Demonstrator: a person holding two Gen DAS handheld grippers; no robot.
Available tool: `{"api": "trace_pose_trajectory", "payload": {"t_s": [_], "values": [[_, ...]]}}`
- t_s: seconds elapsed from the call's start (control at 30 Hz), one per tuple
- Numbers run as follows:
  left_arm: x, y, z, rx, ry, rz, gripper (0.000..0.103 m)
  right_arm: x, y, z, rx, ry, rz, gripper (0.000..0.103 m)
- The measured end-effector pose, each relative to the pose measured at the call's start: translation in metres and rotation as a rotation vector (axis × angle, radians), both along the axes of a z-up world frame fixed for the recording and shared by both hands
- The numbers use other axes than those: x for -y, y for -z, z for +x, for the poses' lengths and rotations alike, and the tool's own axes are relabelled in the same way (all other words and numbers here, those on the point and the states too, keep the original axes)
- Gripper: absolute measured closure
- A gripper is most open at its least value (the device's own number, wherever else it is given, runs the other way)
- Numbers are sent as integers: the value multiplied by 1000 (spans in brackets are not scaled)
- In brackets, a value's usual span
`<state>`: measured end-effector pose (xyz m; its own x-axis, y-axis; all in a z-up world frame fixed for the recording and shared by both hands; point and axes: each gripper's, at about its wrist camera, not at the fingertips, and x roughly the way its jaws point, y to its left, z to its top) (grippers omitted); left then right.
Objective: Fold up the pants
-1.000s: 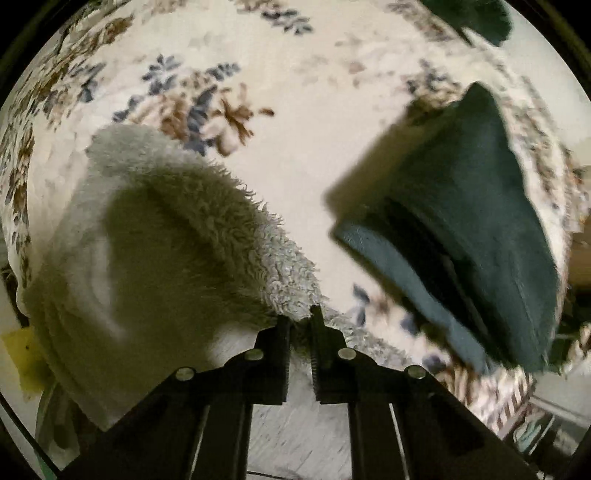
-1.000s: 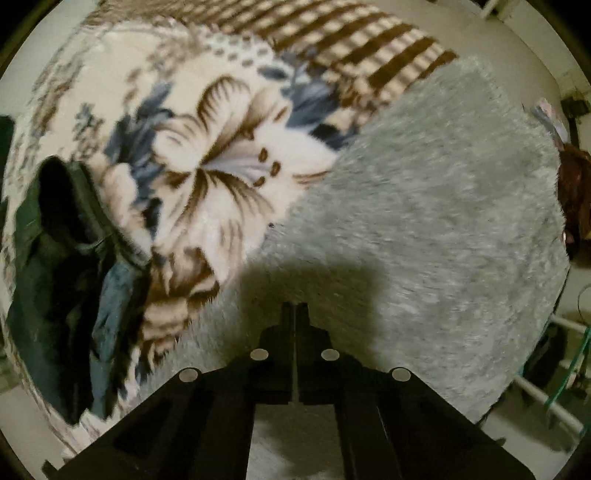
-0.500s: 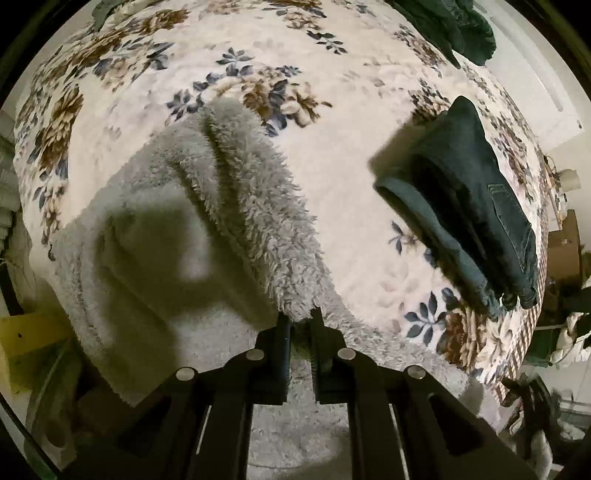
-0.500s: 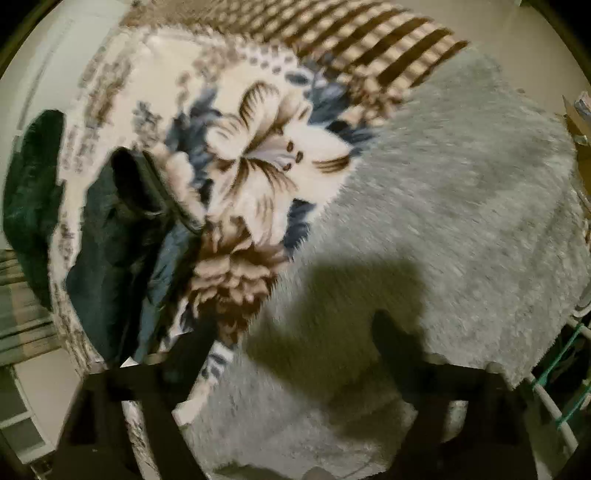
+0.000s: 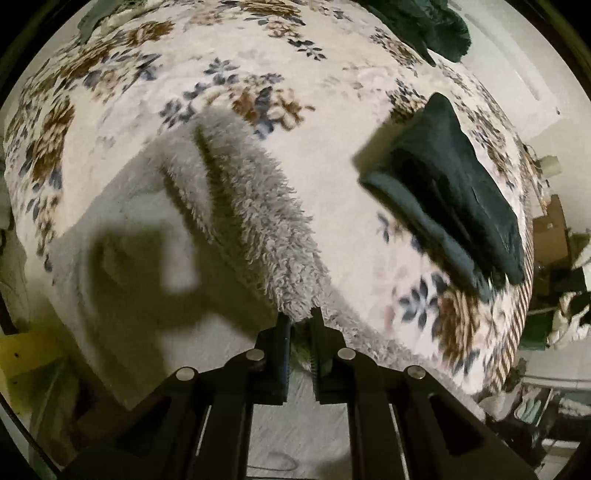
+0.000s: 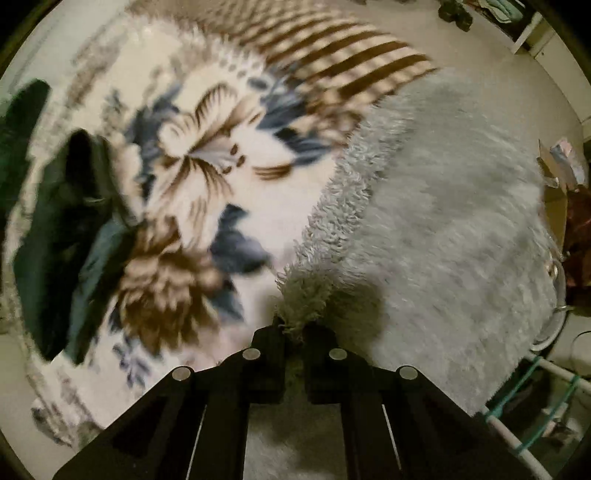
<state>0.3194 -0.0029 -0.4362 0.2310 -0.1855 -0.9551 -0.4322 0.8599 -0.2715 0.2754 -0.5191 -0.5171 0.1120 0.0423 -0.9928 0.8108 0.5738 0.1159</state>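
Observation:
Fluffy grey fleece pants (image 5: pixel 236 206) lie on a floral blanket (image 5: pixel 325 122). My left gripper (image 5: pixel 300 317) is shut on their shaggy edge, with fabric pinched between the fingers, and the cloth hangs from it in a lifted fold. In the right wrist view my right gripper (image 6: pixel 293 325) is shut on another shaggy edge of the same grey pants (image 6: pixel 443 221), which spread out to the right.
A folded dark green garment (image 5: pixel 454 192) lies on the blanket to the right, and shows at the left of the right wrist view (image 6: pixel 62 240). Another dark green garment (image 5: pixel 432 26) lies at the far edge. The bed edge and cluttered floor (image 5: pixel 554 258) are at the right.
My right gripper opened half a second ago and has shut again on the pants' edge. My left gripper kept its grip and rose, lifting the fold.

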Motion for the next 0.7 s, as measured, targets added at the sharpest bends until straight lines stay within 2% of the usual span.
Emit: {"api": "trace_pose_trajectory", "payload": {"t_s": [0.1,0.2,0.27,0.4,0.47,0.5,0.57,0.6,0.63,0.67,0.7], "values": [[-2,7,-40,-29,38,12,96,-5,-26,-63,67,34,9,96],[-5,31,-79,-97,55,35,96,-8,-24,-124,54,45,7,96],[-12,53,-104,-165,32,28,96,-17,-4,-160,3,35,5,96],[-21,88,-135,-251,4,24,95,-27,40,-200,-104,20,25,96],[-27,91,-142,-255,-13,4,92,-28,60,-211,-148,10,54,96],[-32,85,-145,-238,-35,-30,92,-28,69,-215,-160,9,78,95],[-38,70,-144,-203,-45,-37,87,-25,74,-224,-150,25,126,88],[-40,58,-142,-180,-47,0,74,-24,74,-227,-143,30,149,78],[-42,48,-139,-153,-46,21,56,-24,73,-228,-132,28,163,63],[-44,33,-133,-102,-45,43,46,-25,73,-224,-124,26,168,56],[-45,24,-126,-66,-36,73,32,-26,70,-222,-113,21,170,45]]}}
